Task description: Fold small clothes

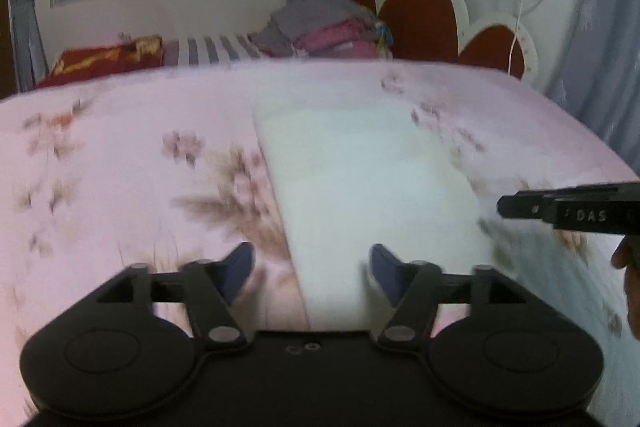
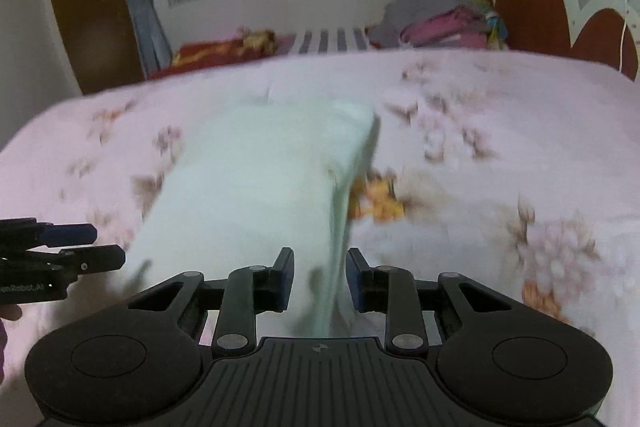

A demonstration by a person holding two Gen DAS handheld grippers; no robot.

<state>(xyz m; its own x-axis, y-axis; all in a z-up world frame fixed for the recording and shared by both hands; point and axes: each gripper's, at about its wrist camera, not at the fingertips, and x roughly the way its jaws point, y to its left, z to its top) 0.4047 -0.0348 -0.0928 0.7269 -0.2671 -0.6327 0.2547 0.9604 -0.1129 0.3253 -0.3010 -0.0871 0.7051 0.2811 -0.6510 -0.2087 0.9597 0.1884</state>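
Observation:
A white garment [image 1: 360, 167] lies in a long folded strip on the pink flowered bed [image 1: 120, 147]. My left gripper [image 1: 312, 261] is open over its near end, jaws wide, with the cloth's left edge between the fingers and untouched. The right wrist view shows the same garment [image 2: 260, 179] with its right edge lifted and bunched between the blue pads of my right gripper [image 2: 320, 273], which is shut on it. The left gripper [image 2: 108, 247] shows open at the left edge of that view. The right gripper's fingers [image 1: 516, 206] show from the side at the right of the left wrist view.
A stack of folded grey and pink clothes [image 1: 328, 31] sits at the far side of the bed [image 2: 500, 147], beside a red and white headboard [image 1: 420, 7]. A red pillow [image 1: 100, 61] lies far left. A person's hand [image 1: 632, 287] is at the right edge.

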